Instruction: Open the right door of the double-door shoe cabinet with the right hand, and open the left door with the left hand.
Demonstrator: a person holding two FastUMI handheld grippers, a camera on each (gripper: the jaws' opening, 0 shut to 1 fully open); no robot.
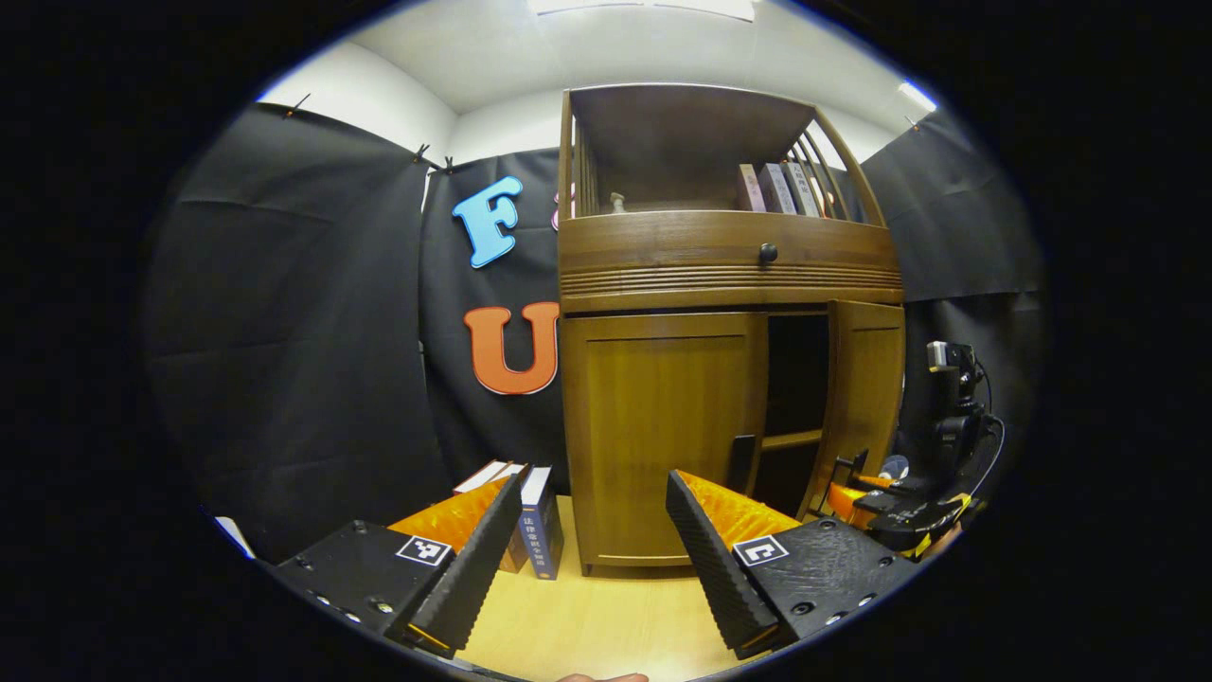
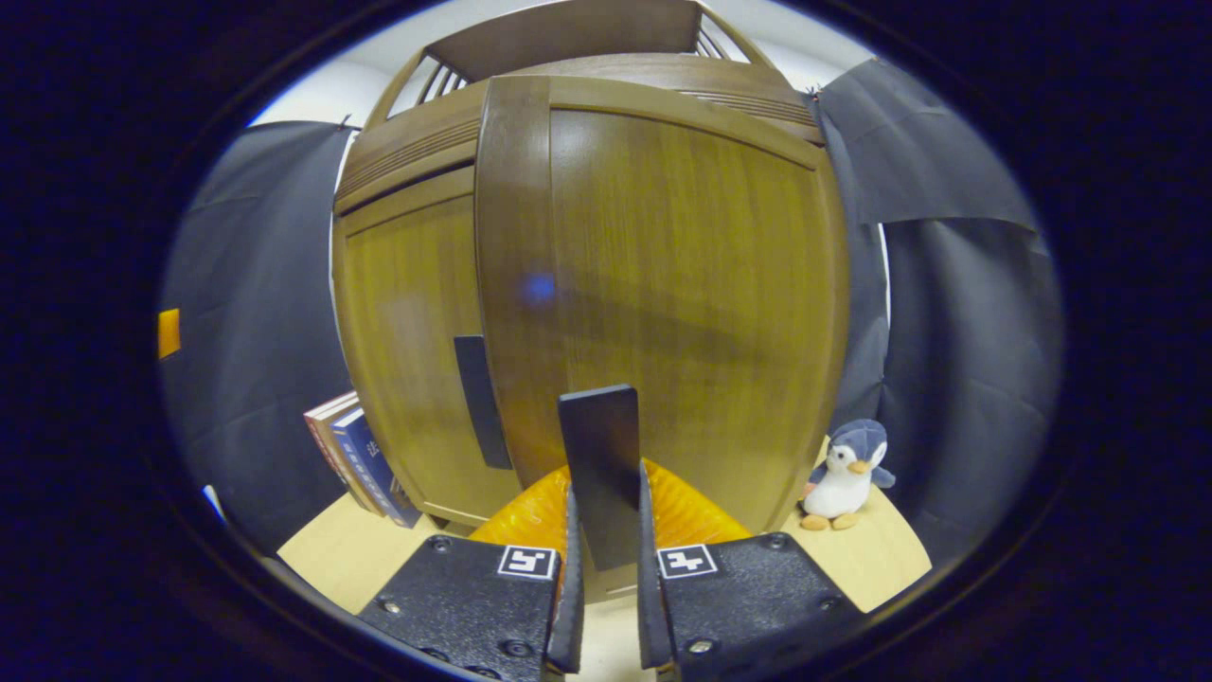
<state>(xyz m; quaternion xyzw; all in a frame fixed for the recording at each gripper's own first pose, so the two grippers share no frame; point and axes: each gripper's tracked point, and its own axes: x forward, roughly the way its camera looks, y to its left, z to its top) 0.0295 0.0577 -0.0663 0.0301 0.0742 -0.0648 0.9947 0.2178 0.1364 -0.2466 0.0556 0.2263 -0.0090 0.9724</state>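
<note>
The wooden shoe cabinet stands on a light table. Its left door is closed, with a dark handle at its right edge. The right door stands partly ajar, showing a dark inside with a shelf. My left gripper is open, a short way in front of the left door. In the right gripper view the right door looms close, and my right gripper is shut on its dark handle. The left door with its handle lies beside it.
Books lean by the cabinet's left side, also seen as books in the right gripper view. A toy penguin sits on the table to the right of the cabinet. Black cloth walls surround the booth. A camera on a stand is at right.
</note>
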